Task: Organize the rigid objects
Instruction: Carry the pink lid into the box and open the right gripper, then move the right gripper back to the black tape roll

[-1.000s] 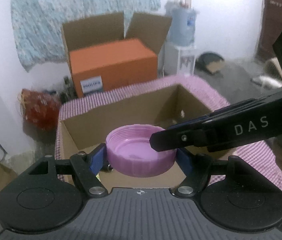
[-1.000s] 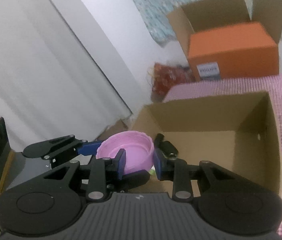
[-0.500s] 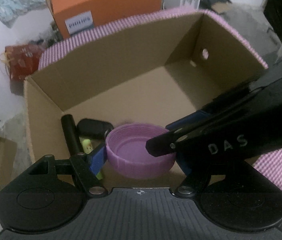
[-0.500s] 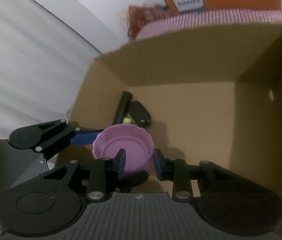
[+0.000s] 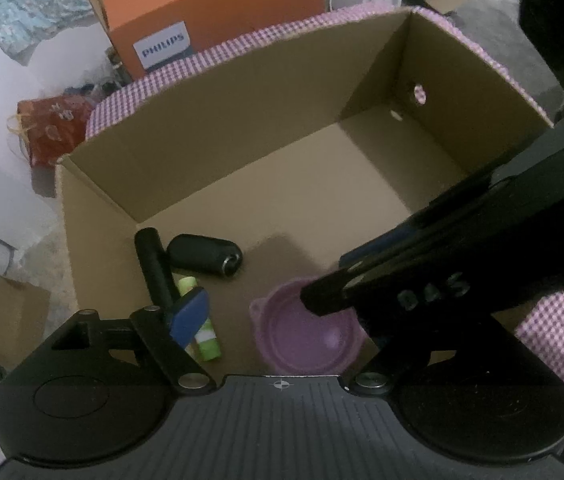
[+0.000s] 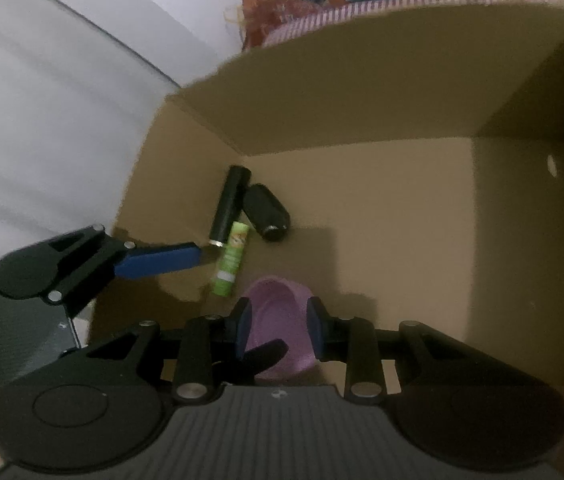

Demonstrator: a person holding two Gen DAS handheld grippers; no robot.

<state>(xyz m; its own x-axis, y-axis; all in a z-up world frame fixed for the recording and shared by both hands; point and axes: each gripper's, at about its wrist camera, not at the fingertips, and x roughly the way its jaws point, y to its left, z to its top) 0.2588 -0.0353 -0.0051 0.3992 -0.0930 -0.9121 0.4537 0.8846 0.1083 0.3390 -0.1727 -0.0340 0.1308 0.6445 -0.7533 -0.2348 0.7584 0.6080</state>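
A pink plastic lid (image 5: 305, 336) (image 6: 278, 316) lies open side up on the floor of the cardboard box (image 5: 242, 120), near its front wall. My left gripper (image 5: 278, 304) hangs over it with its jaws opening. The left blue pad (image 5: 190, 314) stands well clear of the lid's rim, and the right finger is hidden behind the other tool. My right gripper (image 6: 278, 312) hovers above the lid, its pads a narrow gap apart and pressing on nothing. One of its black fingers (image 5: 361, 292) crosses the left wrist view over the lid.
In the box's near left corner lie a black tube (image 5: 154, 268), a stubby black cylinder (image 5: 202, 256) and a green glue stick (image 5: 204, 336). An orange Philips carton (image 5: 218, 20) and a red bag (image 5: 54, 128) stand beyond the box. Pink checked cloth (image 5: 553, 336) lies under it.
Both grippers have tipped down into the box. The left jaws have spread and the pink lid has left them for the box floor. The right jaws keep the same narrow gap.
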